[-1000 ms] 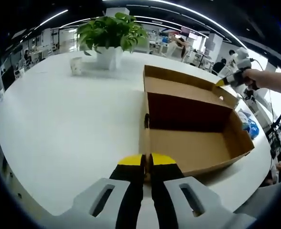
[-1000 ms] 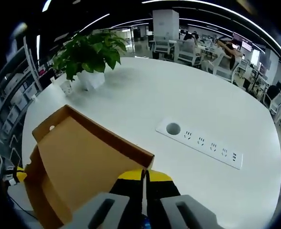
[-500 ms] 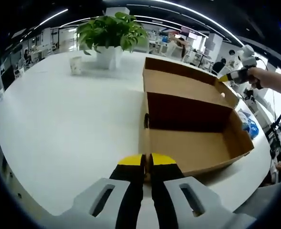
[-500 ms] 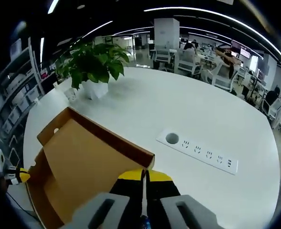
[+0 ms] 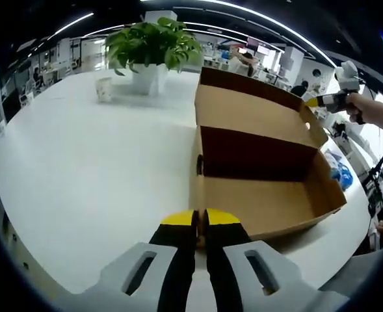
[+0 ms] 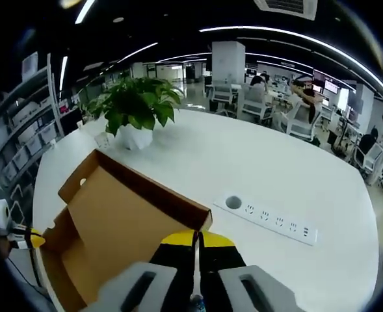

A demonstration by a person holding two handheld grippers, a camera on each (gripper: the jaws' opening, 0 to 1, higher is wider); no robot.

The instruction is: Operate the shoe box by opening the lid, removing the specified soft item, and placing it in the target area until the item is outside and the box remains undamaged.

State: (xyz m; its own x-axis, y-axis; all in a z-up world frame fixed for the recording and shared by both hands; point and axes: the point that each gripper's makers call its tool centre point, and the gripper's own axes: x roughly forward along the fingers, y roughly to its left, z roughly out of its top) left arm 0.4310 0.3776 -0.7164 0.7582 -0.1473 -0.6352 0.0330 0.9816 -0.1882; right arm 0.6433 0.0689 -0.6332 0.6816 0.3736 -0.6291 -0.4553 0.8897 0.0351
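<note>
The brown cardboard shoe box (image 5: 269,201) lies open on the white table (image 5: 80,162), and the part of its floor that shows is bare cardboard. Its lid (image 5: 256,114) stands tilted up at the far side. My left gripper (image 5: 198,218) is shut on the box's near corner wall. At the upper right, my right gripper (image 5: 310,104) pinches the lid's corner, with a hand behind it. In the right gripper view the right gripper (image 6: 196,238) is shut on the lid's rim (image 6: 158,195). The left gripper (image 6: 30,240) shows small at the far left, at the box's corner.
A potted green plant (image 5: 151,49) and a small white cup (image 5: 104,89) stand at the table's far end. A white socket strip (image 6: 269,218) is set into the table beyond the lid. Something blue (image 5: 340,174) lies past the box's right wall, off the table edge.
The right gripper has risen and drawn the lid's corner up with it, so the lid stands steeper. The left gripper and the box body have stayed put.
</note>
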